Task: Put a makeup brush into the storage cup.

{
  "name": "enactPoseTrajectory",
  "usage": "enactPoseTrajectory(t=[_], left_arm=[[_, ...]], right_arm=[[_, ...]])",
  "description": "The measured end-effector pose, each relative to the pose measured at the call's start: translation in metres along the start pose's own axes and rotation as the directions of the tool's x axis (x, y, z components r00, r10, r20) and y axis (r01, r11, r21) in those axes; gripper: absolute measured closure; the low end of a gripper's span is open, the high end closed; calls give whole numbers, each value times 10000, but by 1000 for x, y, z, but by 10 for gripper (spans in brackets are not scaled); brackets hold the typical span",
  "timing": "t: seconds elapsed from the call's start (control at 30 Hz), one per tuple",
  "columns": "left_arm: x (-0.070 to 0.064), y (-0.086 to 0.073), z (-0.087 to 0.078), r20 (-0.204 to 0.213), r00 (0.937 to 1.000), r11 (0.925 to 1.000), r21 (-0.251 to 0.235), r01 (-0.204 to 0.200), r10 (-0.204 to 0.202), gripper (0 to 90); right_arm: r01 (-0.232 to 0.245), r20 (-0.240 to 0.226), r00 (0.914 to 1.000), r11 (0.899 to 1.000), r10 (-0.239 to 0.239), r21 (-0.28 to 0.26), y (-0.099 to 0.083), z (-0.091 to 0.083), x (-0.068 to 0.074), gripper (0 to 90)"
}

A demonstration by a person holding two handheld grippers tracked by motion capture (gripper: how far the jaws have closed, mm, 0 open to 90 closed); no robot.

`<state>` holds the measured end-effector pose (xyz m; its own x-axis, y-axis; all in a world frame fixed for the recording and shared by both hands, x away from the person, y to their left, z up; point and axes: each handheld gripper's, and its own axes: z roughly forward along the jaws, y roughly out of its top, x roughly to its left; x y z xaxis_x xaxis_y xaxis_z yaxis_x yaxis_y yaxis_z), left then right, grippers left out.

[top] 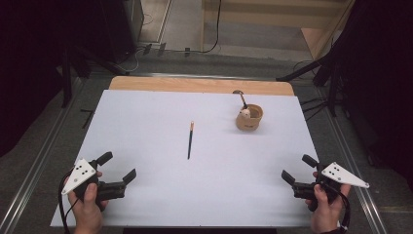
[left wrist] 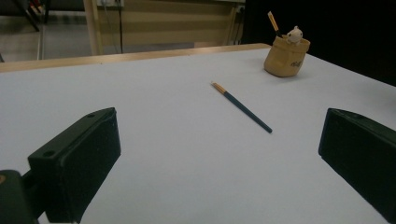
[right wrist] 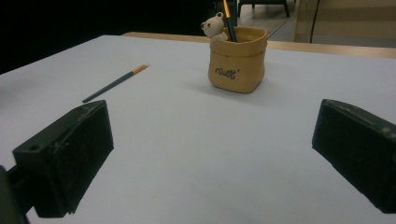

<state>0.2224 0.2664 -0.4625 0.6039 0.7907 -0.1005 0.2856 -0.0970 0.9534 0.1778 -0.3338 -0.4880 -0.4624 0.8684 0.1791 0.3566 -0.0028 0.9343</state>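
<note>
Both sets of jaws spread wide and holding nothing, poised low near the close edge of the white tabletop [top: 146, 195]. Left gripper [top: 117, 174] at the near left, right gripper [top: 297, 170] at the near right, well apart. Dark brush [top: 190, 140] with an orange band lying flat and loose, ahead of the left jaws and a little toward their right side, well out of reach; seen from the right gripper, off beyond its left jaw. Tan holder [top: 249, 118] with a small bear figure on its rim standing upright straight ahead between the right jaws, farther off, with another brush [top: 242, 100] leaning inside. Judged as the opening step: approach not yet begun, loose brush untouched. Next move likely a reach forward with one gripper, jaws lowered astride the thin handle across its length, closing gently, then a lift and carry to the holder's mouth, tipping upright to clear the bear and the leaning brush.
</note>
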Motion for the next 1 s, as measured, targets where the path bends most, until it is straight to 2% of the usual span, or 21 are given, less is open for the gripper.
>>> enactPoseTrajectory(t=[0.2,0.5,0.67,1.0], left_arm=[[-5,7,10,-2,9996,9996,31,-270,270,0],[-14,15,31,181,9990,9991,59,-411,409,0],[-13,19,45,215,9995,9997,-25,-229,229,0],[-25,24,76,377,9987,9991,232,-365,356,0]], right_arm=[[29,-156,9999,10000,-28,36,0,1,3,0],[5,-242,9997,10000,-4,69,-1,2,3,0],[-72,-245,9997,10000,73,60,-2,2,3,0],[-59,-369,9993,9999,64,145,-4,5,5,0]])
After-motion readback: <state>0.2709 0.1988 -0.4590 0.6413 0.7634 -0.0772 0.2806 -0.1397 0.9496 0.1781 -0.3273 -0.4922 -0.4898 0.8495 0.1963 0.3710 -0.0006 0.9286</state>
